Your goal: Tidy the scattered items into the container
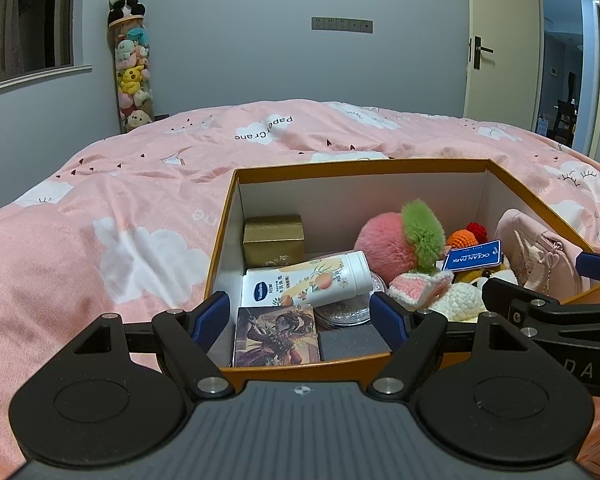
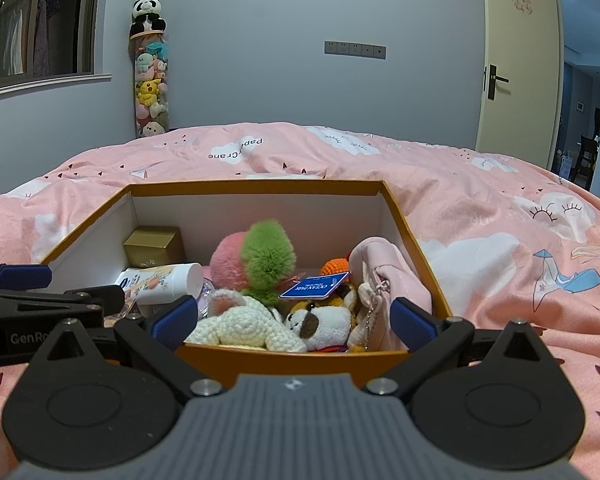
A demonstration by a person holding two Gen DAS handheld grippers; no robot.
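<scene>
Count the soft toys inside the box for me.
3 I can tell apart: pink peach plush mid-box, white knitted toy at the near wall, brown-and-white puppy beside it. Knitted bits behind the blue tag may be more.

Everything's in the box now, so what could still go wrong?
The pink and green fluffy plush peach sits high on the pile, so it might roll out if the orange cardboard box gets bumped. Both open grippers, left and right, hover at the near rim and could knock it. The box rests on a soft pink quilt, so it may tip.
</scene>
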